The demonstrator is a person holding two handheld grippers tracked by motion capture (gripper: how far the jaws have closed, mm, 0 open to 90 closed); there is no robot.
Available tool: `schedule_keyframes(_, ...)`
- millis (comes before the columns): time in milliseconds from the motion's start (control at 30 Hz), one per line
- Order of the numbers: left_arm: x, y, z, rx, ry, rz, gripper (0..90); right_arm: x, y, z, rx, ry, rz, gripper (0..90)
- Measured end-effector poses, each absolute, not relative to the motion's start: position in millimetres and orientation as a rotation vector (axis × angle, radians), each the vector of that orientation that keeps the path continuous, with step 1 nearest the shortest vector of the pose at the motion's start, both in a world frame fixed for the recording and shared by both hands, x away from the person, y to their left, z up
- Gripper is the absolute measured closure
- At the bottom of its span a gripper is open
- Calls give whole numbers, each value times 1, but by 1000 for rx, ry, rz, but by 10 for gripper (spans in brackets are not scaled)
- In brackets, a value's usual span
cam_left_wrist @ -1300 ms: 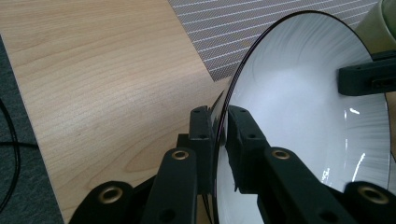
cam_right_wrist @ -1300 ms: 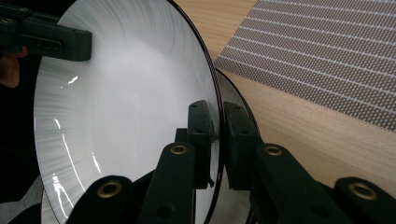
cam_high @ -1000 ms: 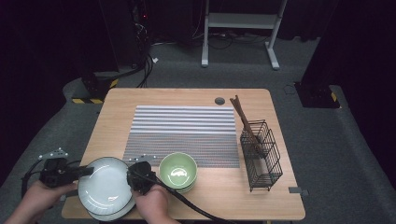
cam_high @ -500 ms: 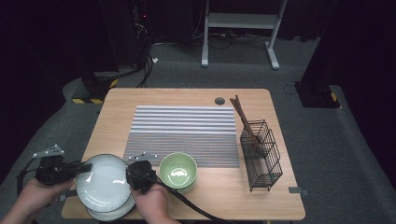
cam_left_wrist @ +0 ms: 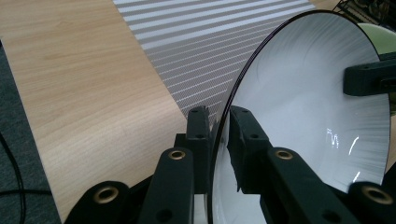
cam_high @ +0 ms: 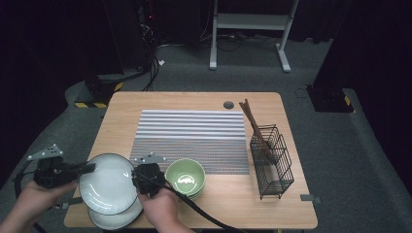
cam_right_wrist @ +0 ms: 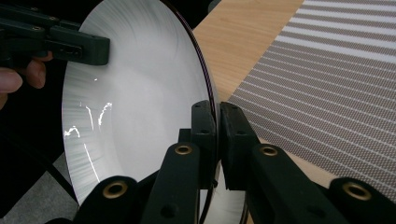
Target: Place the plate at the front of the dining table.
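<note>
White and glossy, with a thin dark rim, the plate (cam_high: 108, 183) hangs between our two grippers above the near left corner of the wooden table (cam_high: 194, 99). We hold it from both sides: the left gripper (cam_high: 89, 168) pinches the plate's left edge, its jaws closed on the rim, and the right gripper (cam_high: 136, 175) clamps the opposite edge, its jaws likewise closed on the rim. In the left gripper view (cam_left_wrist: 219, 126) we see the rim (cam_left_wrist: 243, 79) running straight between the two black jaws, with the right gripper's tip showing at the far edge of the plate. In the right gripper view (cam_right_wrist: 217, 123) the same grip appears from the other side, the left gripper's tip biting the far rim beside a fingertip.

Directly beneath the held plate, a second white plate (cam_high: 114, 218) lies on the table, its near edge peeking out. Just to the right of the held plate sits a green bowl (cam_high: 185, 176) on the table, close to our right hand (cam_high: 158, 208). Beyond the plate, a striped grey placemat (cam_high: 192, 138) covers the table's middle. Well to the plate's right stands a black wire basket (cam_high: 272, 160) holding wooden chopsticks (cam_high: 252, 121). Our left hand (cam_high: 34, 199) grips its tool off the table's left edge.
</note>
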State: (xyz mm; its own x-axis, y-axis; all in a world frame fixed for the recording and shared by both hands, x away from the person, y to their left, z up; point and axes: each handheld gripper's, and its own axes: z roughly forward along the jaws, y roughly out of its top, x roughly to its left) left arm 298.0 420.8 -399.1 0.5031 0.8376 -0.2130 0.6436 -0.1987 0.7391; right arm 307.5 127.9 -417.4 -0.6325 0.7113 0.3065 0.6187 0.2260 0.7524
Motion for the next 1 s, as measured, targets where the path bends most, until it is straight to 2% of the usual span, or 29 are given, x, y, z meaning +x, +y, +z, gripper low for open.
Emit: schedule_keyframes(1000,306,385,-381,1815,1152,422,779,322,94,-389,1171,2299,1394,848)
